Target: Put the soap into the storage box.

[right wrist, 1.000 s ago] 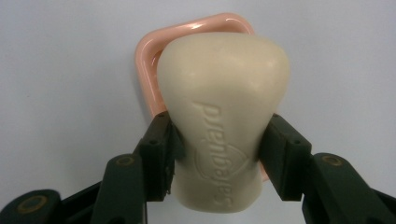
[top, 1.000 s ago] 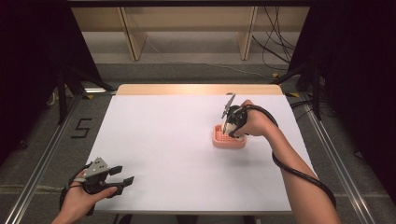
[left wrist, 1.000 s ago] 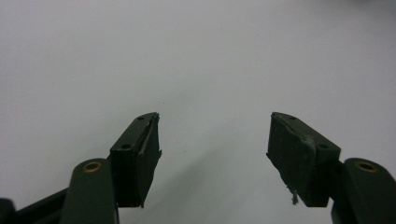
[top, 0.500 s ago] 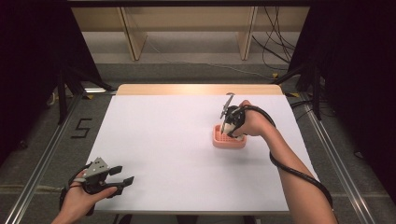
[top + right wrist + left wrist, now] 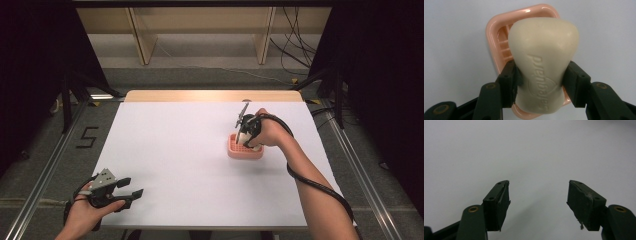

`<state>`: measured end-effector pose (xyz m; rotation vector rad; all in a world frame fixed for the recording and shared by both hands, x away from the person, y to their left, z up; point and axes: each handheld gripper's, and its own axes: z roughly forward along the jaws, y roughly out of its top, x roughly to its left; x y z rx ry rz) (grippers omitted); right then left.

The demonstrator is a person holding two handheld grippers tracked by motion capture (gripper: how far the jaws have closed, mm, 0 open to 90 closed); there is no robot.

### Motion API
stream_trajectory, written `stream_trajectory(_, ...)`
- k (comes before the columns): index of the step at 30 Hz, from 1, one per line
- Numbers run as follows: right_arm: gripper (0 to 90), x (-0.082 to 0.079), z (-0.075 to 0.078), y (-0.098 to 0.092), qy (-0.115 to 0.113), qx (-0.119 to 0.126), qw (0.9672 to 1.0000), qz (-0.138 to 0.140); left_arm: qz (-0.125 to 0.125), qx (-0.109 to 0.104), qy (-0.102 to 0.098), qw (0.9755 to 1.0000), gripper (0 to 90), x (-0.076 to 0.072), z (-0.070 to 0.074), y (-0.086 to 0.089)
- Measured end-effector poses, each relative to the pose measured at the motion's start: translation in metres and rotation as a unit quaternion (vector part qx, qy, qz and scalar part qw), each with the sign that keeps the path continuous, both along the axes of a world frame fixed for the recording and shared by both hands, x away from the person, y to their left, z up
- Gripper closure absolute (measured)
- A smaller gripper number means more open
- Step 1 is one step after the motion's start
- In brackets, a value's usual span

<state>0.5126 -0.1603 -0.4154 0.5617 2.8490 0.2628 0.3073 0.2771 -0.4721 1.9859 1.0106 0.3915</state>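
A cream bar of soap [image 5: 544,62] with raised lettering is clamped between the jaws of my right gripper [image 5: 540,82]. It hangs just above a pink ridged soap dish [image 5: 499,47]. From the high view, that right gripper [image 5: 246,136] points down over the pink dish [image 5: 235,150] on the right half of the white table. My left gripper [image 5: 129,195] rests at the near left corner, jaws spread wide. Its fingertips [image 5: 500,200] frame nothing but bare white surface.
The white table [image 5: 190,150] ends in a wooden strip at the far edge. Wooden shelf legs and loose cables [image 5: 295,50] stand on the floor beyond. A metal rail [image 5: 45,170] runs along the left side, another along the right.
The right gripper with the soap has shifted slightly over the pink dish. The left gripper has stayed still.
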Motion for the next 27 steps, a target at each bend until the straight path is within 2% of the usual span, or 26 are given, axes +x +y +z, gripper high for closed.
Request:
stream_trajectory(1, 50.3, 0.0011, -0.0005, -0.0005, -0.001, 0.001, 0.9999, 0.011, -0.001, 0.000, -0.001, 1.0000, 33.7, 0.0000, 0.0001, 0.0000)
stream_trajectory(4, 50.3, 0.0022, -0.0018, -0.0010, -0.005, -0.003, 0.9999, 0.011, -0.001, 0.000, -0.001, 1.0000, 33.7, 0.0000, 0.0000, -0.0001)
stream_trajectory(5, 50.3, 0.0001, -0.0017, 0.0000, -0.001, -0.002, 1.0000, -0.005, -0.001, 0.000, 0.000, 1.0000, 33.7, -0.0001, 0.0002, 0.0000)
stream_trajectory(9, 50.3, 0.0013, -0.0014, -0.0007, -0.003, 0.000, 1.0000, -0.001, -0.001, 0.000, 0.000, 1.0000, 33.7, 0.0000, 0.0002, 0.0000)
stream_trajectory(10, 50.3, 0.0040, -0.0018, -0.0021, -0.006, -0.012, 0.9999, 0.011, -0.001, 0.000, 0.000, 1.0000, 33.7, 0.0000, 0.0002, 0.0000)
stream_trajectory(13, 50.3, 0.0043, -0.0023, -0.0016, -0.005, -0.017, 0.9998, 0.009, 0.000, 0.000, 0.000, 1.0000, 33.7, 0.0000, 0.0002, -0.0001)
stream_trajectory(15, 50.3, 0.0052, -0.0041, -0.0018, -0.003, -0.006, 0.9999, 0.012, -0.001, 0.000, 0.000, 1.0000, 33.7, 0.0000, 0.0002, 0.0000)
stream_trajectory(18, 50.3, 0.0055, -0.0046, -0.0018, -0.004, -0.003, 0.9999, 0.009, -0.001, 0.001, 0.000, 1.0000, 33.7, 0.0000, 0.0002, 0.0001)
stream_trajectory(19, 50.3, 0.0027, -0.0042, 0.0001, -0.002, -0.004, 0.9999, -0.011, -0.001, 0.000, 0.000, 1.0000, 33.7, 0.0000, 0.0003, 0.0000)
stream_trajectory(27, 50.3, 0.0051, -0.0073, -0.0010, 0.003, -0.001, 1.0000, -0.002, 0.003, -0.003, -0.005, 1.0000, 33.7, -0.0001, -0.0003, -0.0008)
